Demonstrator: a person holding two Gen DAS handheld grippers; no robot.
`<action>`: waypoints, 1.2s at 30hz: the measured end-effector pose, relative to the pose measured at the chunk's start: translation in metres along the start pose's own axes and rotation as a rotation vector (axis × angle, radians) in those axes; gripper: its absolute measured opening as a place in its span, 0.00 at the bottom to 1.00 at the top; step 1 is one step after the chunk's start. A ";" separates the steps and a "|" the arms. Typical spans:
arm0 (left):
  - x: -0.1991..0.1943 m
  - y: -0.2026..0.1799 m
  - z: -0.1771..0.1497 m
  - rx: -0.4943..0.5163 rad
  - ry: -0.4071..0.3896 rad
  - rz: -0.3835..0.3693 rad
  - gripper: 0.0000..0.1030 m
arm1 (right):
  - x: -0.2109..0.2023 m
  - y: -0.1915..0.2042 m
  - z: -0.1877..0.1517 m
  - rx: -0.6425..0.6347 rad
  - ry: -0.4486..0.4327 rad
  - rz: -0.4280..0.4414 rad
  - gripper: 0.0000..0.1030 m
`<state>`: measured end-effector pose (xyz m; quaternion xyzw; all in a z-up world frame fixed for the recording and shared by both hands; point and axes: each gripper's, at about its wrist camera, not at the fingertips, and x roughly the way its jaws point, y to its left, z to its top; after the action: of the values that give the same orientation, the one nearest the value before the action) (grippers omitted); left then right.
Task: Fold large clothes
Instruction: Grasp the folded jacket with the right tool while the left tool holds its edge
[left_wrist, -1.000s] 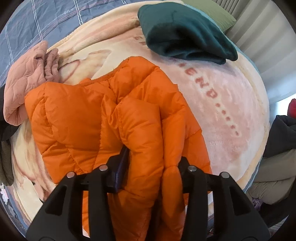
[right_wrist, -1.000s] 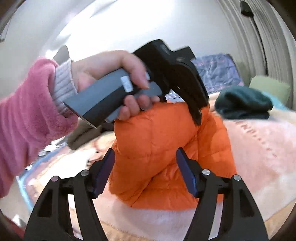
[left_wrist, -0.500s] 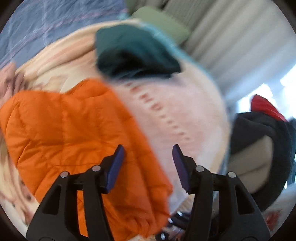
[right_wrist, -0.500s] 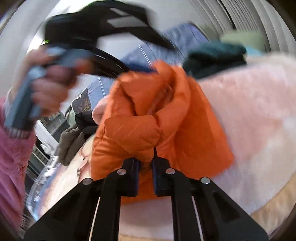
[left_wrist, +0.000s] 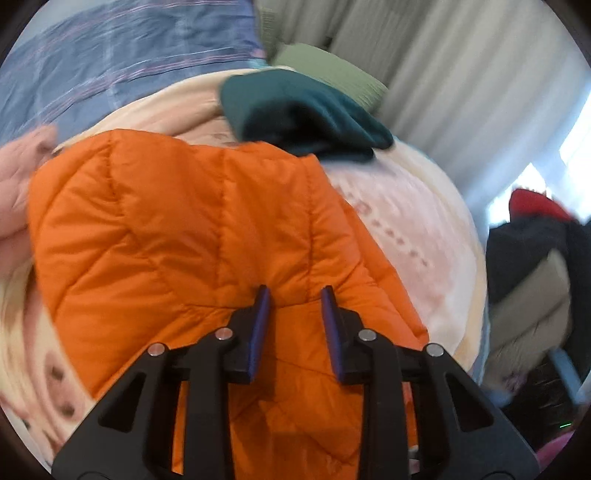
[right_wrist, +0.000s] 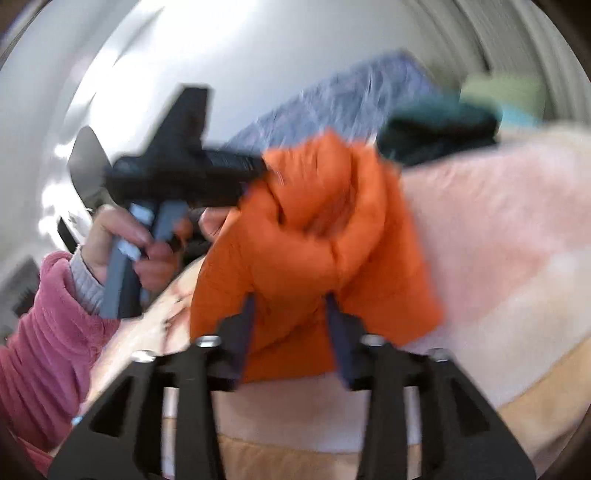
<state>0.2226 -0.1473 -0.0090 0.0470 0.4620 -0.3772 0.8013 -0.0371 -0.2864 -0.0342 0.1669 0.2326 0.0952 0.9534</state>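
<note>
Ok so half a second ago my right gripper (right_wrist: 290, 325) was pinched tight on the orange puffer jacket (left_wrist: 192, 236), and now its jaws are spread with the fabric just sitting loose between them. Left gripper (left_wrist: 295, 325) is released too, hovering over the jacket, which lies bunched on the pink blanket (left_wrist: 406, 221) beside the dark green garment (left_wrist: 295, 110). Looks like that fold got dropped in place, probably needs flattening next.

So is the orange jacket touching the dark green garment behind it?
Cannot tell. In the left wrist view the orange jacket overlaps the dark green garment's near edge, but overlap alone doesn't prove contact; the right wrist view is too blurred.
</note>
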 end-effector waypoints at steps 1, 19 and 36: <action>0.006 -0.005 -0.001 0.014 0.007 -0.015 0.27 | -0.010 0.003 0.003 -0.035 -0.035 -0.040 0.54; 0.019 -0.016 -0.005 0.114 -0.202 0.058 0.30 | 0.060 -0.035 -0.013 0.059 0.219 -0.158 0.02; 0.055 0.034 0.008 0.048 -0.169 0.198 0.19 | 0.028 0.003 0.049 -0.134 0.102 -0.089 0.30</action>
<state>0.2664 -0.1569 -0.0563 0.0794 0.3767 -0.3099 0.8693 0.0105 -0.2904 -0.0034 0.0875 0.2811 0.0765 0.9526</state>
